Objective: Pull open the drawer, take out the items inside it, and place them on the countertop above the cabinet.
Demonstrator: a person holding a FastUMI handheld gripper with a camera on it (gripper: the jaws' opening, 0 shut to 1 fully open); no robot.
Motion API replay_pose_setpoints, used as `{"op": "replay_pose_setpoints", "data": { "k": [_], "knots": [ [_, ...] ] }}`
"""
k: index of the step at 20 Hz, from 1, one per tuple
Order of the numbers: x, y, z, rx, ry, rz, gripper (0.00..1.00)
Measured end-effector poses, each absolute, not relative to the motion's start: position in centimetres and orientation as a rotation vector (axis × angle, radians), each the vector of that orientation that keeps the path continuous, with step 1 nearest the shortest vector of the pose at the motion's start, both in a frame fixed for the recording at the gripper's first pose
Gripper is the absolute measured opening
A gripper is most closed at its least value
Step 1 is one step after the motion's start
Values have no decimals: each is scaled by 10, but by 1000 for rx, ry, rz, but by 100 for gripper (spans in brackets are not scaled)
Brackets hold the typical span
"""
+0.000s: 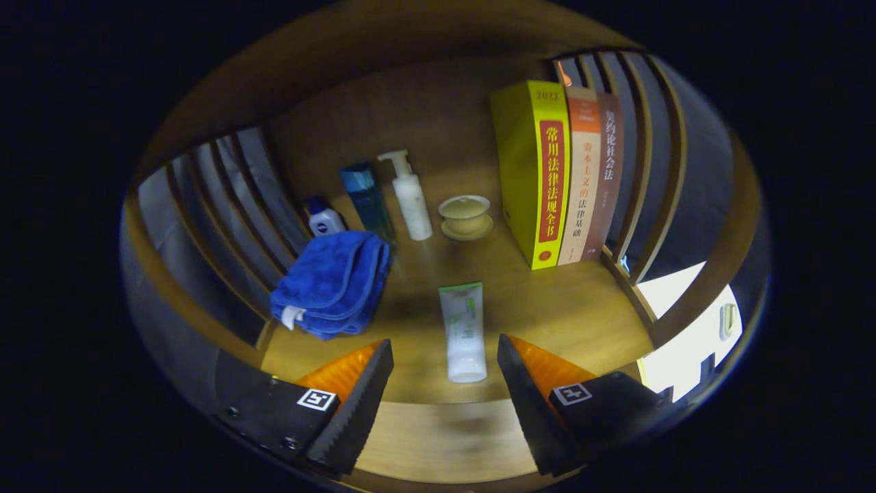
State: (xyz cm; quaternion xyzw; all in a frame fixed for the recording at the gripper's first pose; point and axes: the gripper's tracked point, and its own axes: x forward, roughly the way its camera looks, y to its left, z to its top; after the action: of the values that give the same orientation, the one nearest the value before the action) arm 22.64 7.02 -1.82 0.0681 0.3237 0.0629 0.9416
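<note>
A white tube with a green band [462, 332] lies flat on the wooden countertop [561, 308], its cap end pointing toward me, just ahead of my fingers and between them. My gripper [445, 373] is open, its two black serrated fingers [359, 397] spread wide on either side of the tube's cap and not touching it. A folded blue towel [335, 281] rests on the counter to the left, beyond the left finger.
At the back stand a small white bottle with a blue cap [323, 218], a blue bottle [366, 198], a white pump bottle [410, 198] and a lidded tea bowl [465, 216]. Upright books [558, 174] stand on the right. Wooden slats [226, 198] wall both sides.
</note>
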Motion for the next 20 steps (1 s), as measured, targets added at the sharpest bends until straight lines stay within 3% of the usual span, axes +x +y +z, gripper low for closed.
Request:
{"op": "replay_pose_setpoints", "data": {
  "k": [10,20],
  "knots": [
    [86,38,-10,146,436,105,99],
    [4,15,-30,50,293,21,99]
  ]
}}
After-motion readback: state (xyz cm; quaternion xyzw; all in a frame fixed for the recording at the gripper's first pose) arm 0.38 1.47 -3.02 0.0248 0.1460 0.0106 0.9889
